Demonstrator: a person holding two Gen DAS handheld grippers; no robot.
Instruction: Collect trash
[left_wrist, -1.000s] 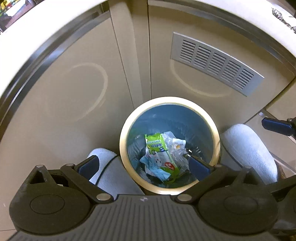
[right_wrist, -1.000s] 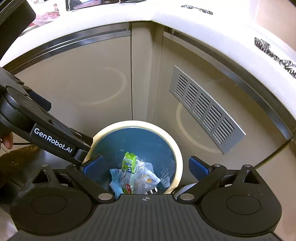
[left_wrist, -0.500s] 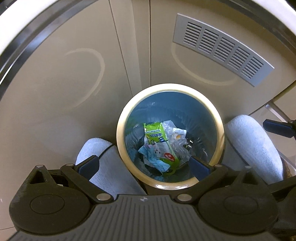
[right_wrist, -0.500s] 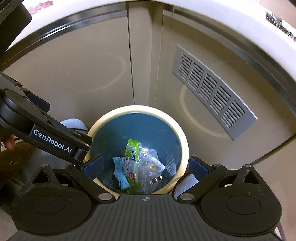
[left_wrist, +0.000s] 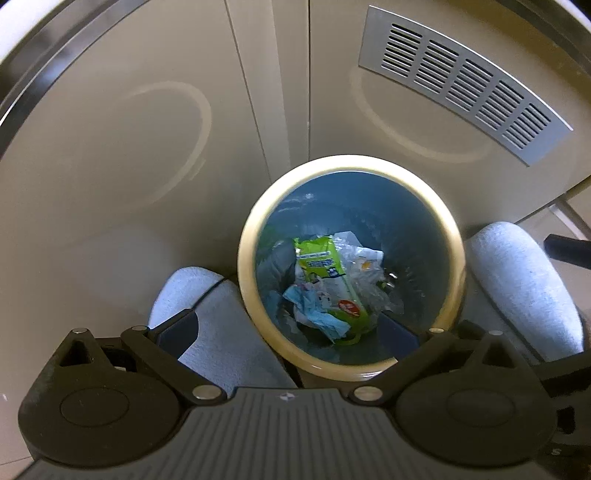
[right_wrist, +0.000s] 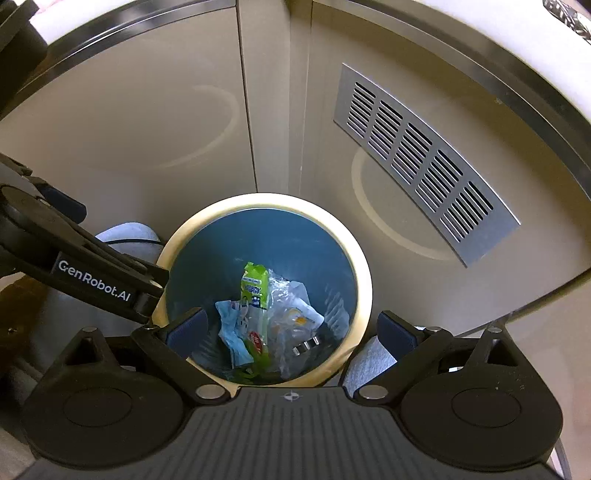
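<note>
Filling the background of both views, beige cabinet doors (left_wrist: 122, 155) stand under a pale counter edge (right_wrist: 517, 59), and a silver slotted vent (right_wrist: 424, 166) is set into the right-hand door. Below them on the floor sits the round bin (left_wrist: 251, 229), cream at the rim and blue inside, just in front of the seam between the doors. Two light grey slippers flank it, one (left_wrist: 210, 295) on its left and one (left_wrist: 517, 280) on its right, both close against its wall. The left gripper (left_wrist: 291, 328) hangs over the near rim with its fingers (left_wrist: 179, 328) spread wide and nothing between them. The right gripper (right_wrist: 291, 328) is likewise wide apart and empty, its fingers (right_wrist: 395, 328) straddling the near side of the bin, with the left tool's black body marked GenRobot.AI crossing at its left. At the bottom of the bin lies the trash: a green wrapper (right_wrist: 255, 288), crumpled clear plastic (right_wrist: 295, 314) to its right, a pale blue and white wrapper (right_wrist: 232, 328) to its left, and small metallic cylinders (right_wrist: 306, 347).
</note>
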